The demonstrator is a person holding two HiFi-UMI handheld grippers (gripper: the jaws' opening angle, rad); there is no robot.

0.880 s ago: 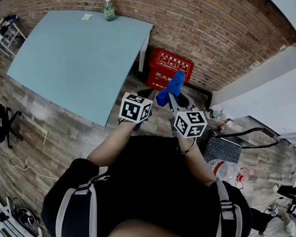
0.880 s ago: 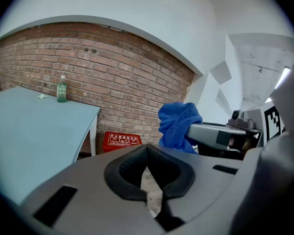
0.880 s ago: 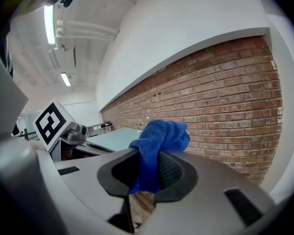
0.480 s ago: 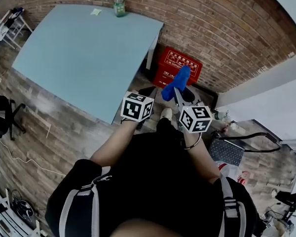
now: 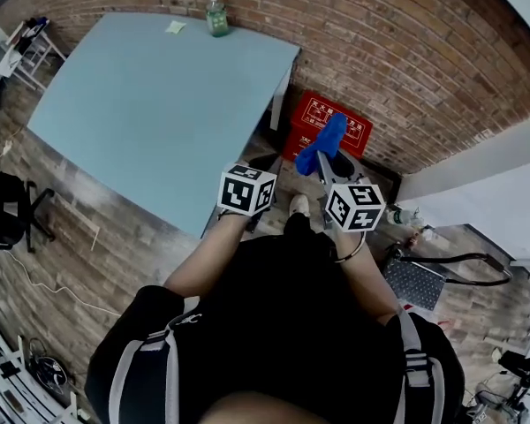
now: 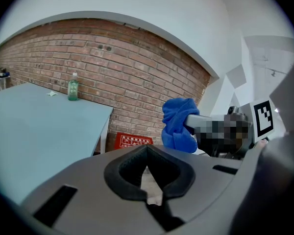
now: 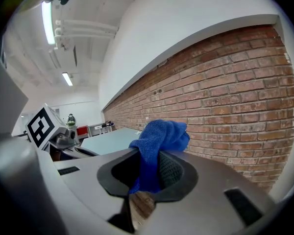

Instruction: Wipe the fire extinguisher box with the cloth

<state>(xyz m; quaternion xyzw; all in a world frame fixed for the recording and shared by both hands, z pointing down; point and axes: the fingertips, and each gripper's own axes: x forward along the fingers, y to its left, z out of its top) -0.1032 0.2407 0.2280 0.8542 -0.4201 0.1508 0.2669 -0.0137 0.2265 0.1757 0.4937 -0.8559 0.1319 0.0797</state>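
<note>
Approach stage: cloth (image 7: 159, 136) clamped between fingers of right gripper (image 7: 146, 173), short of fire extinguisher box (image 5: 311, 113) beside far brick wall (image 5: 406, 51); left gripper (image 6: 148, 175) fingers together, empty; next, presumably, lowering cloth onto box.

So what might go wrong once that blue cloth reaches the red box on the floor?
1. The right gripper pinches only a fold of the cloth, and the rest bunches loose above the jaws. Rubbing might tug it free.
2. The fire extinguisher box sits low on the floor by the brick wall, close to the table leg. A wide stroke could knock the leg or scrape the wall.
</note>
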